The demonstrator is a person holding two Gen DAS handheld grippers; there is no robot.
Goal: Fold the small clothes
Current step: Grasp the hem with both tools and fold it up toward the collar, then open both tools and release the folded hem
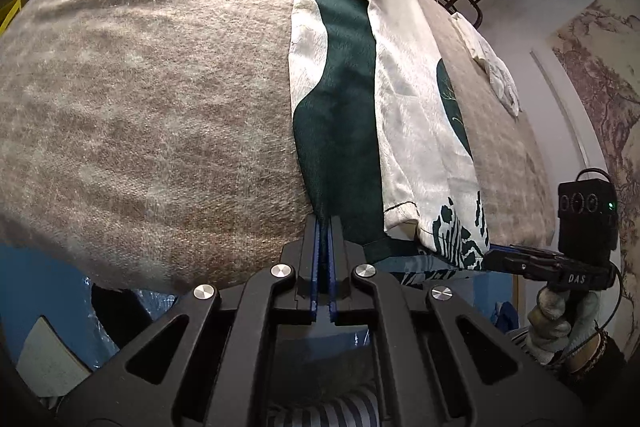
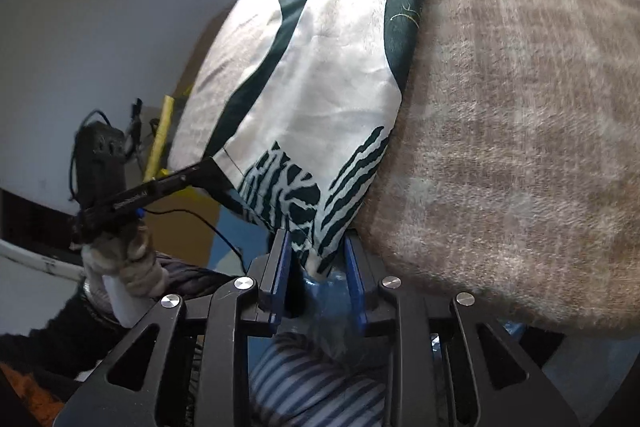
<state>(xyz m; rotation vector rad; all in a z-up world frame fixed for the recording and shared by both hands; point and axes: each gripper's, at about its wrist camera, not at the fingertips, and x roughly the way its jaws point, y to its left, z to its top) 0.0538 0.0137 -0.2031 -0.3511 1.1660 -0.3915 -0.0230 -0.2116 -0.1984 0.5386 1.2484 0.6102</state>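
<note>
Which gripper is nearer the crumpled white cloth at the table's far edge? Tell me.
Right. The right gripper holds the near hem on the side toward the white cloth. The left gripper grips the green and white garment farther over, away from it.

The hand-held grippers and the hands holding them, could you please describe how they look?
Each hand-held gripper, left and right, is matte black with triangular cut-outs, silver round bolts and blue finger pads. The right one carries white "DAS" lettering, a black box with a green light and a black cable. The hands wear worn light gloves with dark cuffs.
</note>
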